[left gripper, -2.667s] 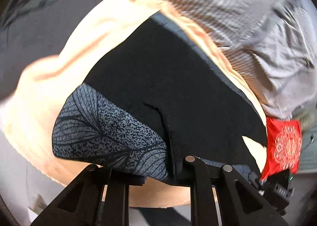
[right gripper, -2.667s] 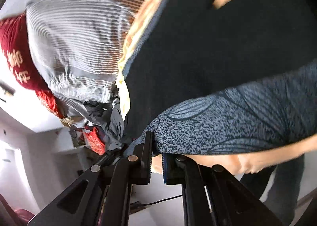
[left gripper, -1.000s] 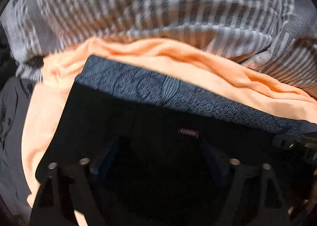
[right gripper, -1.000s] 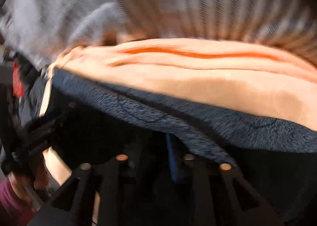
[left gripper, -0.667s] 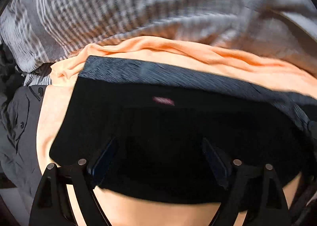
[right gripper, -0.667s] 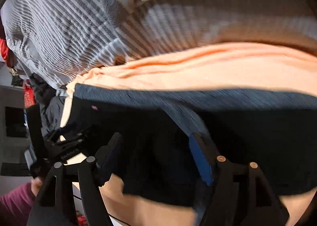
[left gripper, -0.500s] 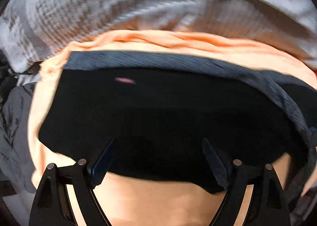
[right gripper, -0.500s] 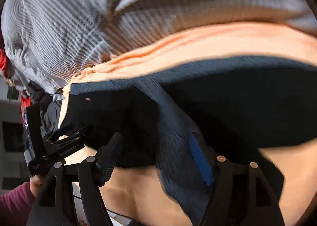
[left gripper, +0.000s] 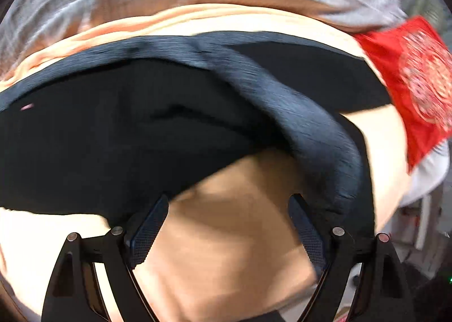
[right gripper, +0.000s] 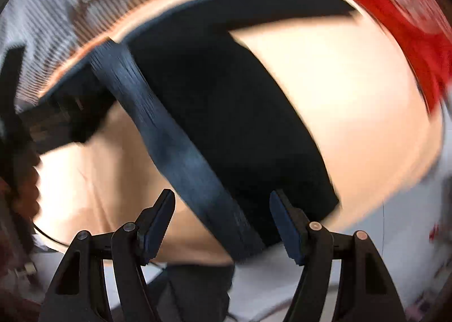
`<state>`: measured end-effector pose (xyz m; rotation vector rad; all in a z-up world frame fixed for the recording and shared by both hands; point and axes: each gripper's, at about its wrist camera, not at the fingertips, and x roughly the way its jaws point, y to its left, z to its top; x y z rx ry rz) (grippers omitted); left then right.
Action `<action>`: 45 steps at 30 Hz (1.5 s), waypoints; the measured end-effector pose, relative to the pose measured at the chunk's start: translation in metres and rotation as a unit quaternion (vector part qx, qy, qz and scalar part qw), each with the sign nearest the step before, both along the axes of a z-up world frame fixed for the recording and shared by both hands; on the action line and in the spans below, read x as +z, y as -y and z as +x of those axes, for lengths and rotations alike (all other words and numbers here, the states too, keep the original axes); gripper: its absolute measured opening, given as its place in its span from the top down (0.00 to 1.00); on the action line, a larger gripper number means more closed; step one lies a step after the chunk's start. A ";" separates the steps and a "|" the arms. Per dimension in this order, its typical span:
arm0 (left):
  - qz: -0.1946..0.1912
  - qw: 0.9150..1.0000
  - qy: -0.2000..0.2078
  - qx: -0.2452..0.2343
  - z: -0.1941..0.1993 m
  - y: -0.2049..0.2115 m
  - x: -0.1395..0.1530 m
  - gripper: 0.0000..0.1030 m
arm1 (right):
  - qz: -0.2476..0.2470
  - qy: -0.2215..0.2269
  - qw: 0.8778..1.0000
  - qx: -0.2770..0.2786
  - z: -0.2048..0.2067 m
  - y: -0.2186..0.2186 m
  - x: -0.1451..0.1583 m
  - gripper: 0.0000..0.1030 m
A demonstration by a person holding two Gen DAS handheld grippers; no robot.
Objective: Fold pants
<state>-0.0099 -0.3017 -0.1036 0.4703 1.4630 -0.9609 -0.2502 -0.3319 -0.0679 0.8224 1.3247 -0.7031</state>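
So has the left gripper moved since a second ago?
Yes. The left gripper has pulled back off the black pants, toward the orange sheet's near edge.

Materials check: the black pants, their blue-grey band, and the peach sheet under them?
Black pants: soft matte fabric, likely knit; it drapes with no sheen. Blue-grey band: mottled, speckled cloth, probably a printed stretch panel; motion blur hides the weave. Peach sheet: smooth thin textile with soft folds at its far edge; fibre unclear.
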 end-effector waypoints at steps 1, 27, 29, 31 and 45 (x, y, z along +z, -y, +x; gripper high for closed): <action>-0.006 1.000 -0.011 -0.010 -0.007 0.006 0.001 0.15 | -0.003 -0.009 1.000 -0.012 -0.013 -0.010 -0.004 0.29; -0.011 0.997 -0.036 -0.075 -0.068 0.036 -0.019 0.54 | 0.074 0.096 0.979 -0.166 -0.076 -0.020 -0.064 0.97; -0.005 0.996 -0.036 -0.082 -0.072 0.040 -0.017 0.73 | 0.075 0.103 0.980 -0.155 -0.080 -0.016 -0.052 0.97; -0.020 0.996 -0.035 -0.083 -0.073 0.041 -0.005 0.80 | 0.072 0.109 0.981 -0.141 -0.080 -0.010 -0.041 0.97; -0.072 0.996 -0.023 -0.047 -0.053 0.138 0.070 0.83 | -0.026 0.185 0.979 -0.078 -0.065 0.169 0.061 0.97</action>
